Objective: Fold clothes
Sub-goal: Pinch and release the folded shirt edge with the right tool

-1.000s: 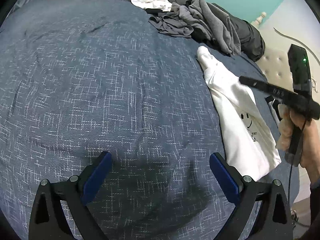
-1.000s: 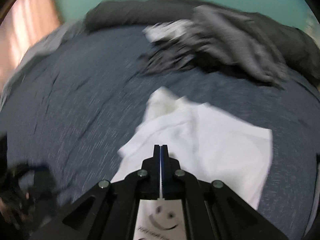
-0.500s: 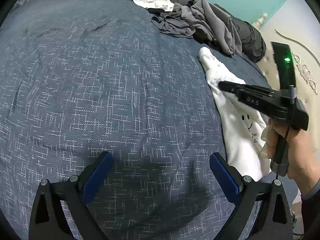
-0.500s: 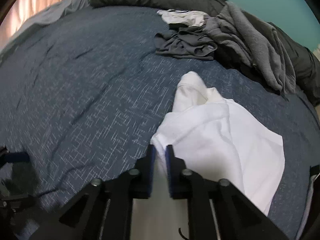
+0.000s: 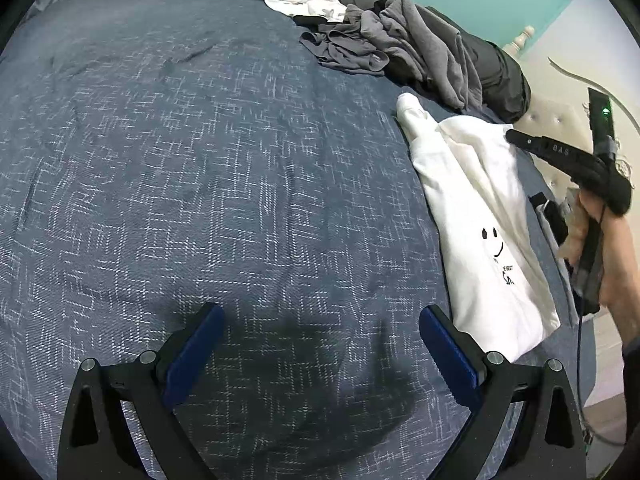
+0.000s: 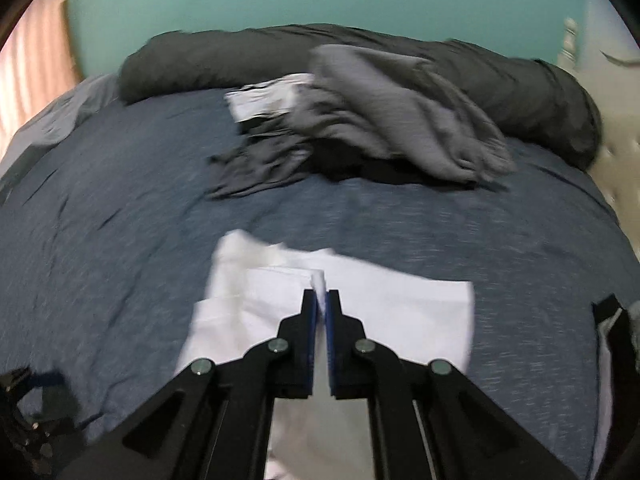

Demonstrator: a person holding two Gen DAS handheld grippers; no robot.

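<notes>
A white shirt [image 5: 476, 208] with a smiley print lies partly folded on the dark blue bedspread [image 5: 200, 160], at the right side. My left gripper [image 5: 322, 346] is open, hovering low over bare bedspread to the left of the shirt's near corner. My right gripper [image 6: 320, 300], held in a person's hand [image 5: 612, 268], sits over the shirt's [image 6: 400, 300] far edge. Its jaws are almost closed, with a fold of white cloth pinched between the tips. The right wrist view is blurred by motion.
A heap of grey clothes [image 5: 400, 44] and a white printed garment [image 5: 304, 2] lie at the far side, against a dark rolled duvet [image 6: 360, 56]. A dark and grey item [image 5: 550, 216] sits right of the shirt. A cream headboard [image 5: 552, 120] stands at the right.
My right gripper has moved from the shirt's left edge toward its far right corner, with its jaws closing on white cloth. The left gripper has stayed open in place.
</notes>
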